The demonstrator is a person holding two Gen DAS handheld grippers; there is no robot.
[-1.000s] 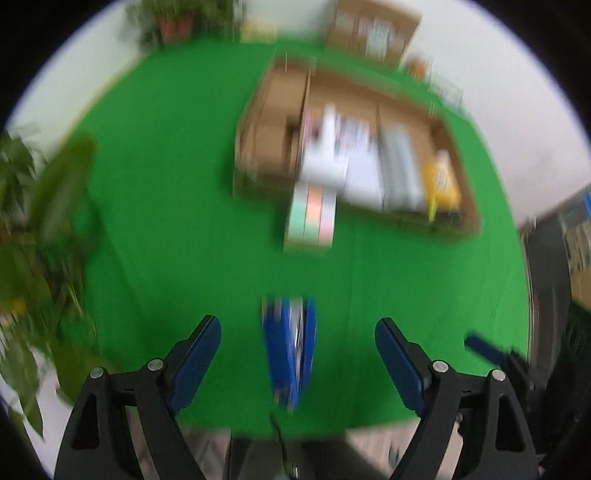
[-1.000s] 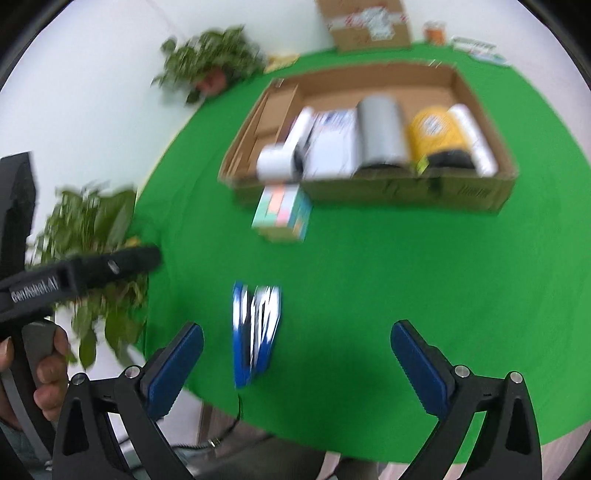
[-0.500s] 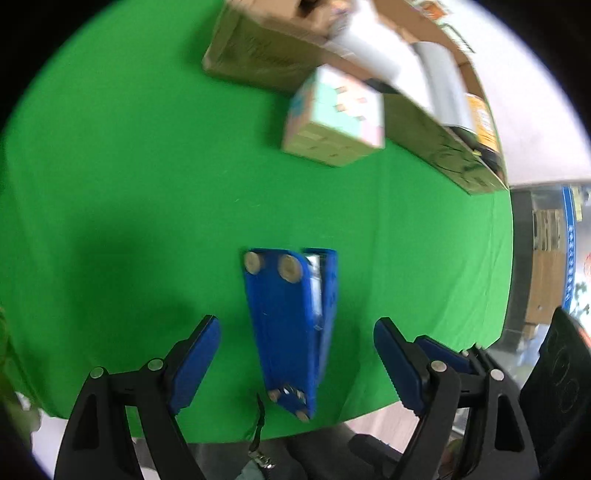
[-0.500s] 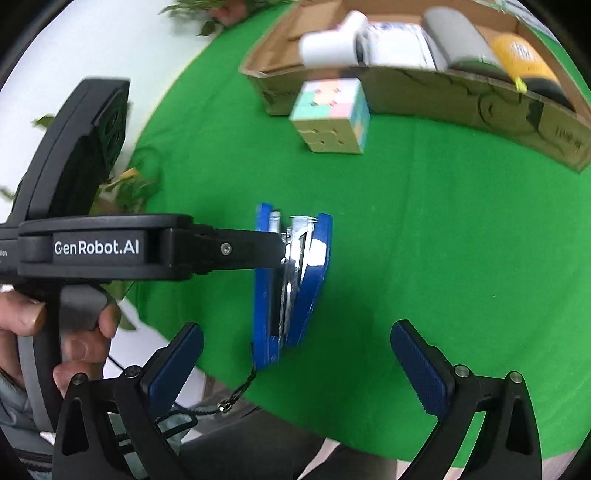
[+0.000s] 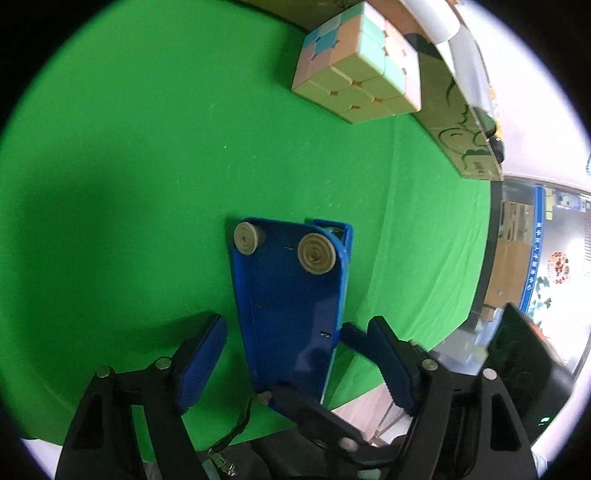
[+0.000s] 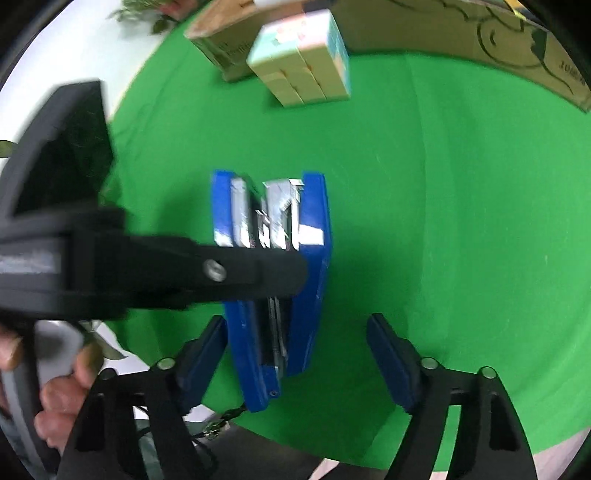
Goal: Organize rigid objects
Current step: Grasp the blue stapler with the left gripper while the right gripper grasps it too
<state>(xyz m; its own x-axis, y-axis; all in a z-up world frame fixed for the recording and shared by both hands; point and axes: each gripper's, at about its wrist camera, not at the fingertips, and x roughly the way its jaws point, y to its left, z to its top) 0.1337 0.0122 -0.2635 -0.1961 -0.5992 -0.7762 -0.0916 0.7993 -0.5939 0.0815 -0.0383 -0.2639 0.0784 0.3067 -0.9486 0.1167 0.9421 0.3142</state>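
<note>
Jaws of both grippers, left (image 5: pixel 295 363) and right (image 6: pixel 295 360), are closing around the stapler (image 5: pixel 291 310), not yet touching.

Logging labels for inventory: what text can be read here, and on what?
No text reads cleanly.
Cardboard box: dark print, blurred.
White label strip on the left tongs, now closing around the stapler: smeared.
Blue background sign: too small.

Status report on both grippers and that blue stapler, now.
Left gripper and right gripper both closing, blue stapler between each pair of jaws, not yet pinched. Stapler on its side on the green cloth. Pastel cube and cardboard box beyond, clear.
</note>
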